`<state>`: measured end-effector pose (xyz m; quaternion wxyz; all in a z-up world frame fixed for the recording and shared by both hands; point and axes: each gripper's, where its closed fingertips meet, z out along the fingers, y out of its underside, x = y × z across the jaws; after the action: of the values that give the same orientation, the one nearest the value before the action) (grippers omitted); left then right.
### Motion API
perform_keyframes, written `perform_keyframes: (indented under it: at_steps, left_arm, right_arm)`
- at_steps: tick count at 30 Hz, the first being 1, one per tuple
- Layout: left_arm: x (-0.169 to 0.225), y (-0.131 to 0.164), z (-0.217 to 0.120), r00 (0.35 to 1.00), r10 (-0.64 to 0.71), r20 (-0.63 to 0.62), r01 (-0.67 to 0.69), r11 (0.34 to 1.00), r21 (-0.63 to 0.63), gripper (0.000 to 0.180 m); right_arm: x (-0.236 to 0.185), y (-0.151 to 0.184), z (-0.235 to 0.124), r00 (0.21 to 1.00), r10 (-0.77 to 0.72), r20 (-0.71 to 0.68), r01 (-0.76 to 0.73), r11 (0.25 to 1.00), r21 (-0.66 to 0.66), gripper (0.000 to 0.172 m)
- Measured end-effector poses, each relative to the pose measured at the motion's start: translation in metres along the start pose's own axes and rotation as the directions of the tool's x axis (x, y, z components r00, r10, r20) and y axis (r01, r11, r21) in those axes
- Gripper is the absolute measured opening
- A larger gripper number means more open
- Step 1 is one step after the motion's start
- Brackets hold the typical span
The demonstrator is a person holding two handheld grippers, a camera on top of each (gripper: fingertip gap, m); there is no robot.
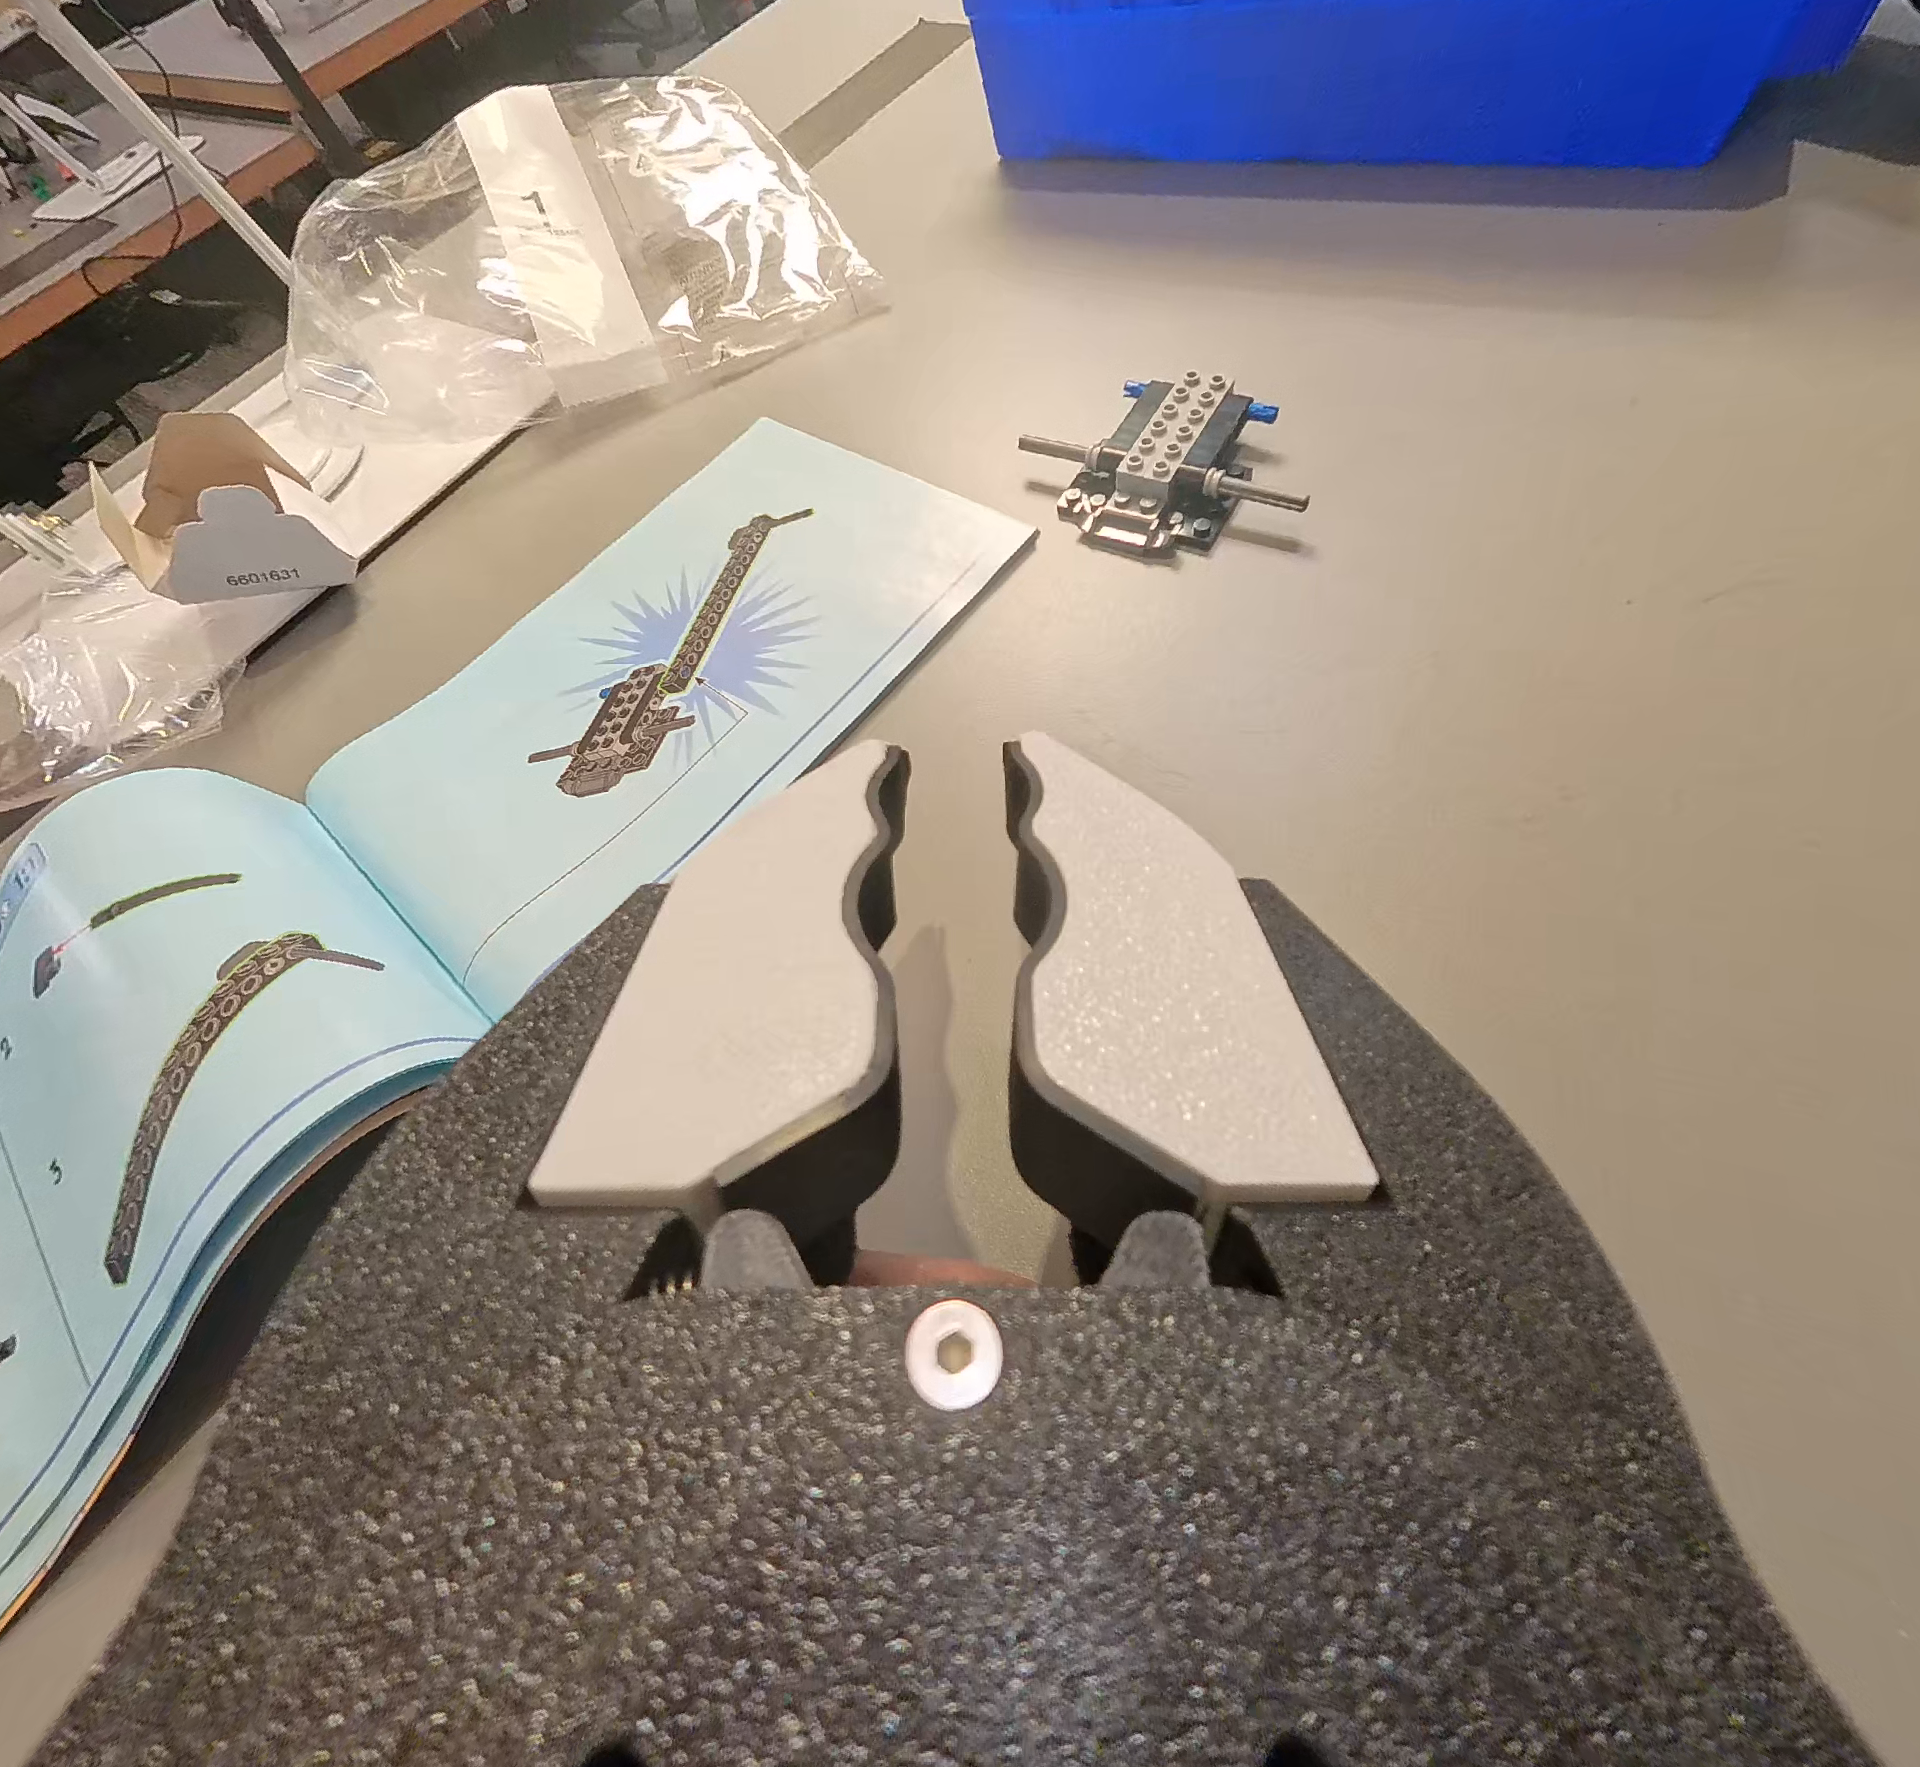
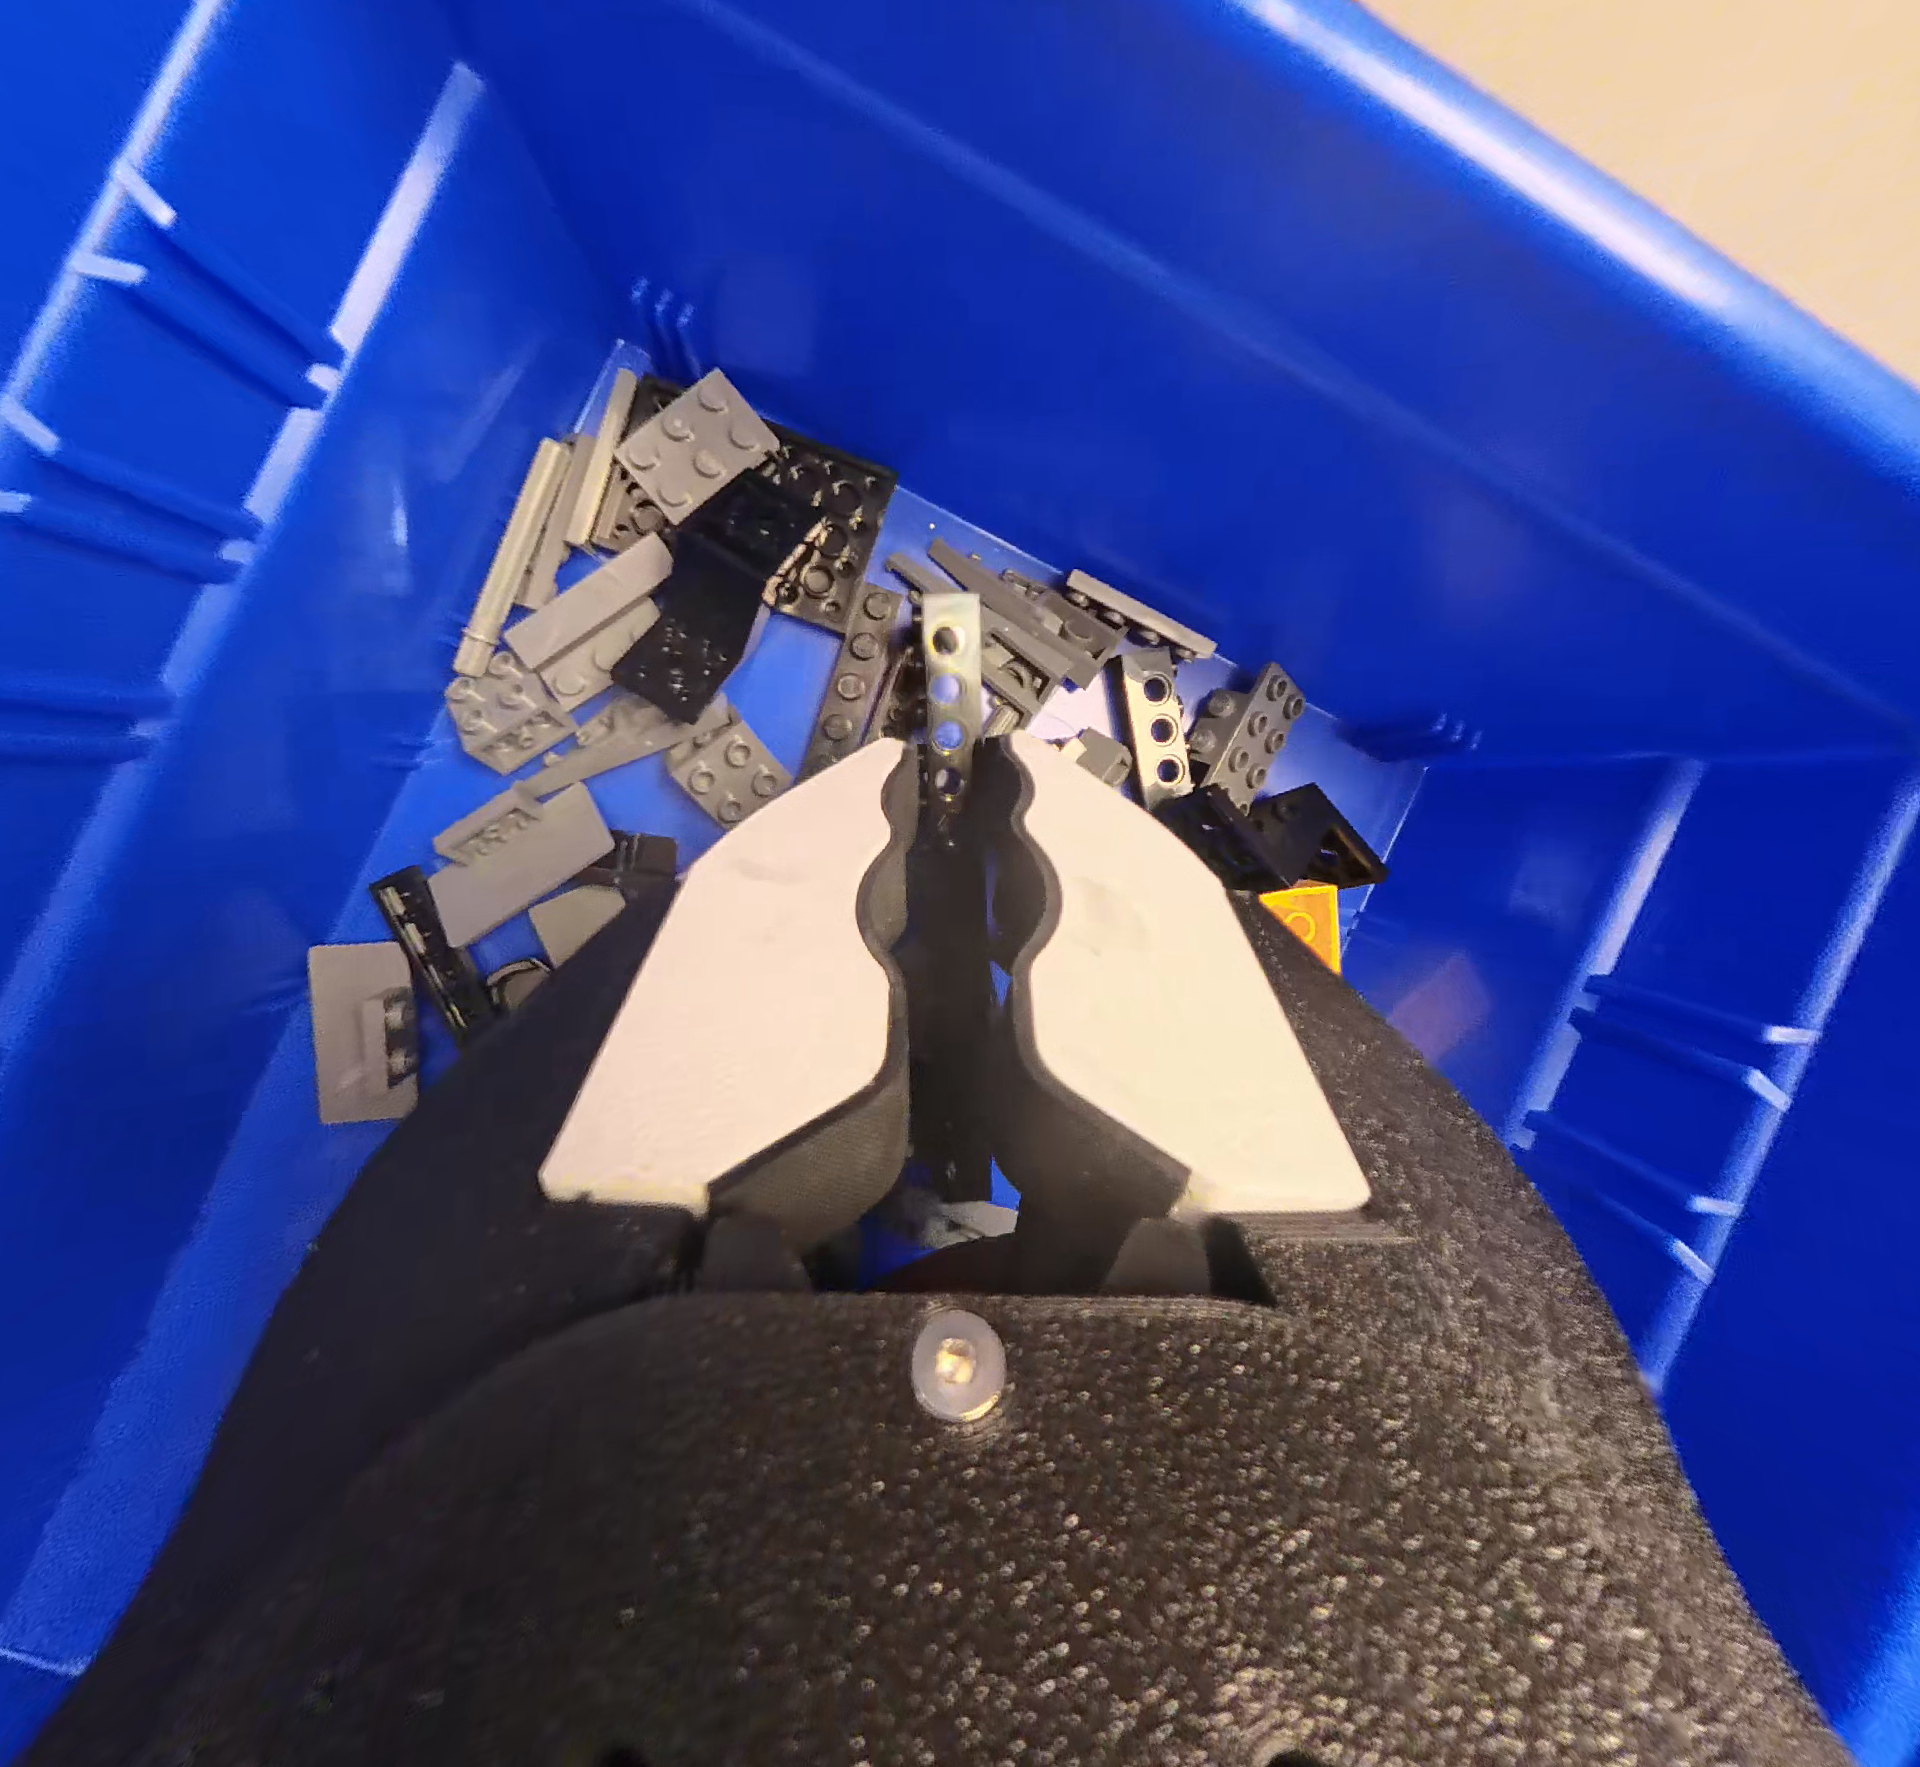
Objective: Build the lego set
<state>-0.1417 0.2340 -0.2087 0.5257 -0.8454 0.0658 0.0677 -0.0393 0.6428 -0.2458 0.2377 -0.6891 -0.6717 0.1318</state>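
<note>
- Two handheld grippers are at work, one in each view.
- At the centre of the right wrist view, a dark grey beam with holes (image 2: 948,678) stands up from between the right gripper's (image 2: 951,761) pale fingers (image 2: 800,938); the jaws are closed on its lower part, and its free end points toward the upper middle of the frame.
- Below and around it, a heap of loose grey and black bricks (image 2: 665,595) lies on the floor of a blue bin (image 2: 1143,283), with an orange piece (image 2: 1299,922) at the right edge of the gripper.
- Judging by this, the step in hand is a pick from the bin; lifting clear calls for a firm hold, since the beam is long and thin.
- Only the left wrist view shows the table (image 1: 1455,782): the left gripper (image 1: 951,761) hovers open and empty at lower centre.
- Left of it lies an open light-blue instruction booklet (image 1: 727,637).
- Upper right of centre sits a small grey and black assembly with axles (image 1: 1164,460).
- Further up: a clear plastic bag (image 1: 540,263), and the bin's outside wall.
</note>
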Motion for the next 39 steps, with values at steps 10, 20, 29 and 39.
perform_keyframes:
  at_steps: [10,20,29,39]
  left_arm:
    - [0.000,0.001,0.000,1.000,0.008,0.007,-0.008,1.000,-0.002,0.018]
    - [-0.004,0.002,-0.002,1.000,-0.005,0.027,0.005,1.000,-0.003,0.018]
    - [-0.016,0.000,-0.008,0.994,-0.106,0.037,0.105,0.994,0.033,0.018]
    - [-0.033,0.007,-0.014,0.965,-0.257,0.053,0.256,0.966,0.034,0.017]
  right_arm:
    - [-0.011,-0.051,-0.062,0.923,-0.245,-0.298,0.247,0.968,-0.032,0.012]
    - [-0.165,-0.138,-0.124,0.731,-0.558,-0.393,0.636,0.767,0.092,0.012]
    - [-0.347,-0.116,-0.083,0.670,-0.729,0.138,0.670,0.674,0.310,0.011]
    - [-0.397,-0.071,-0.009,0.629,-0.724,0.285,0.720,0.680,0.138,0.012]
